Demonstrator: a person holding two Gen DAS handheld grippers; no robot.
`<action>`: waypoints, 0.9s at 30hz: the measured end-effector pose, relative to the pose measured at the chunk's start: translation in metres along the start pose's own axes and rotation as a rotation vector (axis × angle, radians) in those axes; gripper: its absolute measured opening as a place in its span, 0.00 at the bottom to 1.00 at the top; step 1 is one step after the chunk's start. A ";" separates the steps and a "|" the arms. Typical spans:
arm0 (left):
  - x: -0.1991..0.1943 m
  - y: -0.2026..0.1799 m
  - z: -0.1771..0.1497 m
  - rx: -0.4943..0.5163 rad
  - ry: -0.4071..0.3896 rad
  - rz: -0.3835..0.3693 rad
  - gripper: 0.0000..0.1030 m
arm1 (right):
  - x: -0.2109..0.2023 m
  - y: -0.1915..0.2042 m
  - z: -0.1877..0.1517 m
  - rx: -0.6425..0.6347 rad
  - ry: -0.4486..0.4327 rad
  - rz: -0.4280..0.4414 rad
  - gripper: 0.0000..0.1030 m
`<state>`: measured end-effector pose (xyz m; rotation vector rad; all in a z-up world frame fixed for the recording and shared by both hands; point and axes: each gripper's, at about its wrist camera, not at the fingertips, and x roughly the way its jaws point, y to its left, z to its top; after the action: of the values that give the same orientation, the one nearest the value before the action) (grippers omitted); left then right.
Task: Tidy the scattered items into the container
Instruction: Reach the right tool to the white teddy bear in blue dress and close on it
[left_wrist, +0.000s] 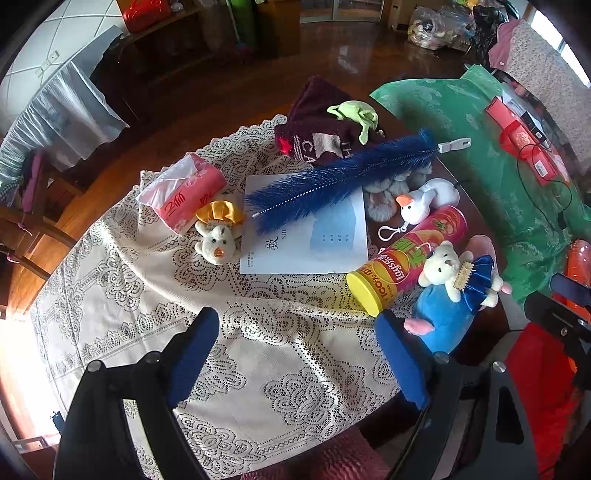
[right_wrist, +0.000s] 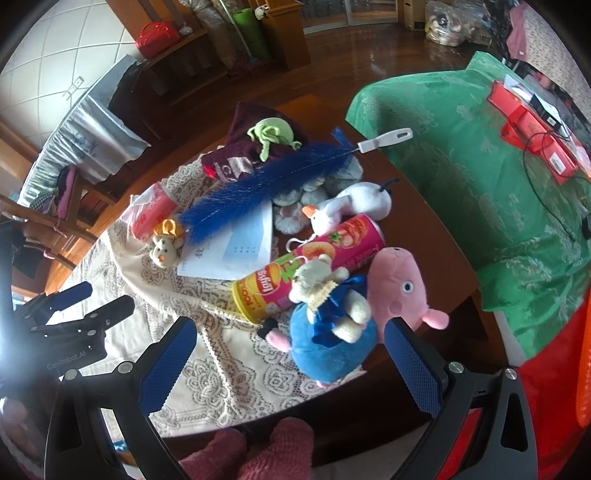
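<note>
Scattered items lie on a lace-covered table (left_wrist: 110, 295): a blue bottle brush (left_wrist: 332, 177) over a white booklet (left_wrist: 306, 240), a pink tissue pack (left_wrist: 184, 195), a small mouse plush (left_wrist: 218, 240), a white goose plush (left_wrist: 424, 201), a Lay's chip can (left_wrist: 406, 262), a bear in a blue dress (left_wrist: 458, 273) on a pink pig plush (right_wrist: 399, 288). My left gripper (left_wrist: 295, 350) is open above the lace, near the can. My right gripper (right_wrist: 291, 354) is open around the pig plush's blue body (right_wrist: 325, 350). An orange-red container (right_wrist: 554, 369) stands at the right.
A maroon cloth (left_wrist: 314, 125) with a green frog toy (left_wrist: 354, 114) lies at the table's far side. A green-draped table (right_wrist: 480, 177) with red boxes (right_wrist: 532, 125) stands to the right. Chairs and wood floor lie at left.
</note>
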<state>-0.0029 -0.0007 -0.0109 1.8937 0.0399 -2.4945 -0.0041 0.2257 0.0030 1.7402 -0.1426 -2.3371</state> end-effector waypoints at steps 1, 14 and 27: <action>0.001 -0.002 0.000 0.003 0.003 -0.001 0.85 | 0.000 -0.003 -0.001 0.003 0.002 -0.004 1.00; 0.032 -0.052 -0.014 0.093 0.066 -0.049 0.85 | 0.001 -0.061 -0.016 0.099 0.035 -0.035 1.00; 0.048 -0.094 -0.006 0.133 0.038 -0.081 0.85 | 0.015 -0.090 -0.023 0.109 0.080 0.026 0.81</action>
<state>-0.0125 0.0937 -0.0577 2.0288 -0.0508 -2.5734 0.0032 0.3108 -0.0372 1.8673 -0.2822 -2.2761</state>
